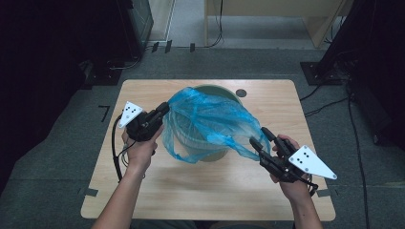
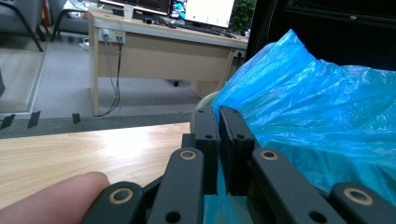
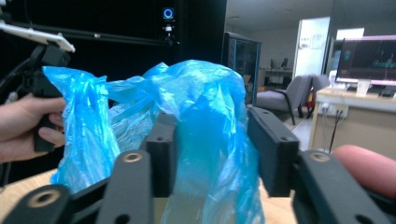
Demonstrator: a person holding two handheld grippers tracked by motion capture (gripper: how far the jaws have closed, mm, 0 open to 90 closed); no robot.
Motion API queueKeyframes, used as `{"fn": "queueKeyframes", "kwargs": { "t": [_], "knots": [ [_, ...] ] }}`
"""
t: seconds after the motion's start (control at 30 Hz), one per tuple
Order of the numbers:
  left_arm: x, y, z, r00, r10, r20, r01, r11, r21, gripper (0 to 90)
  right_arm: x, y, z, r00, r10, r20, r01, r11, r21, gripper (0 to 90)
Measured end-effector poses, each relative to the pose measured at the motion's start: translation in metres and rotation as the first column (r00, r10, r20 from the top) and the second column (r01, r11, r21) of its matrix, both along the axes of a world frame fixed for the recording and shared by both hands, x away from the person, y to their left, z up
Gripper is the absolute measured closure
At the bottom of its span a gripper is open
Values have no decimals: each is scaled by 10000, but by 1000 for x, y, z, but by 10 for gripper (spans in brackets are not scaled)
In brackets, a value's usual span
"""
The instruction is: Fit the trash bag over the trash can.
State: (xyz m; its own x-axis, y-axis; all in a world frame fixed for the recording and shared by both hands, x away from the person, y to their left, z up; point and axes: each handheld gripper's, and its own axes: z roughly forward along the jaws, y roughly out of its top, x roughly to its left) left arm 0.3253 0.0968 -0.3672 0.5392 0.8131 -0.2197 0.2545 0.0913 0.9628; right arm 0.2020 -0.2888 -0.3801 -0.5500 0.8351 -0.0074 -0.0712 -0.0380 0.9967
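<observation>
A blue plastic bag (image 1: 210, 119) hangs half over a pale green bin (image 1: 215, 88) at the table's middle. My left gripper (image 1: 165, 109) is at the bin's left rim and is shut on the bag's edge. In the left gripper view the jaws (image 2: 218, 112) press together with blue film between them, and the bag (image 2: 317, 102) billows to the right. My right gripper (image 1: 258, 136) is at the bag's right front corner. In the right gripper view its jaws (image 3: 212, 119) stand apart around a bunched fold of the bag (image 3: 201, 93). The left gripper (image 3: 44, 60) holds the bag's far corner there.
The wooden table (image 1: 143, 191) carries a small dark round disc (image 1: 241, 93) behind the bin. Cables run over the grey floor around it. A light wooden desk (image 2: 154, 51) with monitors stands beyond the table's far edge.
</observation>
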Motion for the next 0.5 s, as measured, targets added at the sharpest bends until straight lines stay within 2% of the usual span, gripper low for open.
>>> {"fn": "queueKeyframes", "kwargs": {
  "t": [0.07, 0.13, 0.17, 0.23, 0.3, 0.37, 0.4, 0.5],
  "knots": [
    [2, 1, 0, 10000, -19, -25, 19, 10000, 26, 860, 2, 1, 3, 9999, -93, 46, 93, 9999, 142, 766],
    [5, 2, 0, 9999, 4, -107, -3, 9999, 101, 858, 8, 1, 6, 9998, 12, -221, 0, 9987, 517, 811],
    [7, 2, -1, 9998, 13, -188, -11, 9999, 103, 857, 13, 2, 6, 9988, -49, -478, 78, 9981, 609, 821],
    [13, 4, -3, 9994, 0, -352, 3, 10000, 76, 852, 28, 5, 4, 9918, -503, -1177, 583, 9961, 657, 851],
    [20, 7, -7, 9983, 28, -587, -32, 10000, -65, 848, 46, 5, -4, 9779, -780, -1941, 982, 9905, 966, 875],
    [28, 11, -11, 9963, 150, -850, -173, 9995, -256, 850, 64, 5, -13, 9593, -793, -2710, 1185, 9843, 1312, 885],
    [34, 12, -14, 9939, 167, -1086, -216, 9988, -445, 852, 70, 6, -16, 9529, -805, -2924, 1224, 9842, 1279, 889],
    [47, 10, -21, 9890, 285, -1449, -344, 9987, -387, 855, 97, 11, -27, 9200, -965, -3797, 1478, 9831, 1083, 891]
  ]
}}
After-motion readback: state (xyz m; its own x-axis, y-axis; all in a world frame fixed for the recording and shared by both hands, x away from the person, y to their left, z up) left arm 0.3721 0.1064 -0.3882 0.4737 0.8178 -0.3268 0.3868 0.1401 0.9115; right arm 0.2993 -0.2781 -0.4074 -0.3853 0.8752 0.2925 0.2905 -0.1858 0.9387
